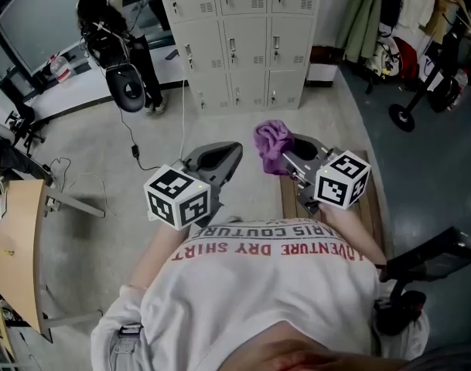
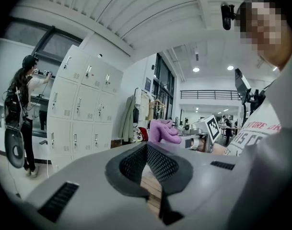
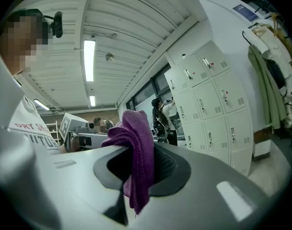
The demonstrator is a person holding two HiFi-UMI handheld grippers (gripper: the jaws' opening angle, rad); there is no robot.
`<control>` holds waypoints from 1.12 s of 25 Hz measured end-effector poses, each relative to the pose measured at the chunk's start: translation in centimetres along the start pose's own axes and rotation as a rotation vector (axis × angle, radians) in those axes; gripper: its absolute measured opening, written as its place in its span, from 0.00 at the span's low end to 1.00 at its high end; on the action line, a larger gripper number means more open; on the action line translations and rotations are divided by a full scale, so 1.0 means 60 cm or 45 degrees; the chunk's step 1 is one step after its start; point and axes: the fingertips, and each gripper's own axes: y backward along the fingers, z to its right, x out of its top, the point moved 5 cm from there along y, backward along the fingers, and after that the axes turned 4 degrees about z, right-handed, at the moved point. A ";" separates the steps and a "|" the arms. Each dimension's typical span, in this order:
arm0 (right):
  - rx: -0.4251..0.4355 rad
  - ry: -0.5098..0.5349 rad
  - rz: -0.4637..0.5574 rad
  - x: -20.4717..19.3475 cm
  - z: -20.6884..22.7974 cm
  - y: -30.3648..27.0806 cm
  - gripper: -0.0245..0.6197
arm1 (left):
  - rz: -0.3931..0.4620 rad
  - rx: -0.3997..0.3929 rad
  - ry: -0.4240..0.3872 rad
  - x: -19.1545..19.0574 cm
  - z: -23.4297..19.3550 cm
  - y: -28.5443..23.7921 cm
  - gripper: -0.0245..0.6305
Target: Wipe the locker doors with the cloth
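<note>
Purple cloth sits bunched at the tip of the right gripper in the head view. It is held out in front of the person's white T-shirt, above a strip of wooden boards. The left gripper is level with it, just beside it, and carries nothing. The grey lockers stand well apart from both grippers, across the floor. A second person stands at the lockers' left end, and coats hang to their right.

The left gripper view shows what the head view cannot. Its jaws are closed together with nothing between the pads, and only a sliver of the boards shows through the hollow. Beyond them the cloth sticks up from the right gripper. The lockers rise at the left, with the second person beside them, arms raised.

The right gripper view shows the grip itself. Its jaws are clamped on a fold of the cloth, which bulges above them and hangs down in front of the pads. The lockers lie off to the right, and the cloth does not touch them. The coats are at the far right edge, and strip lights run along the ceiling, which only the two gripper views show.
</note>
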 end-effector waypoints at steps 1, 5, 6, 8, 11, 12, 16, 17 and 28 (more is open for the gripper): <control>0.010 0.002 -0.001 0.000 0.003 -0.012 0.12 | 0.003 0.011 0.005 0.001 -0.013 0.001 0.04; 0.017 -0.036 -0.022 -0.022 0.034 -0.068 0.12 | 0.000 0.061 0.062 -0.017 -0.083 0.002 0.04; 0.015 -0.053 -0.029 -0.026 0.045 -0.085 0.12 | -0.003 0.070 0.079 -0.020 -0.105 0.000 0.04; 0.014 -0.073 -0.039 -0.033 0.068 -0.127 0.12 | -0.005 0.082 0.105 -0.027 -0.154 -0.006 0.04; 0.011 -0.068 -0.052 -0.059 0.105 -0.199 0.12 | 0.003 0.087 0.130 -0.049 -0.238 -0.016 0.04; 0.009 -0.070 -0.064 -0.072 0.118 -0.226 0.12 | 0.004 0.089 0.137 -0.059 -0.268 -0.019 0.04; 0.009 -0.114 -0.110 -0.102 0.181 -0.368 0.12 | -0.021 0.124 0.159 -0.066 -0.428 -0.025 0.04; 0.007 -0.125 -0.113 -0.100 0.199 -0.412 0.12 | -0.024 0.136 0.165 -0.056 -0.477 -0.026 0.04; -0.096 -0.109 -0.034 -0.011 0.378 -0.895 0.12 | -0.093 0.139 0.062 0.067 -1.000 -0.061 0.04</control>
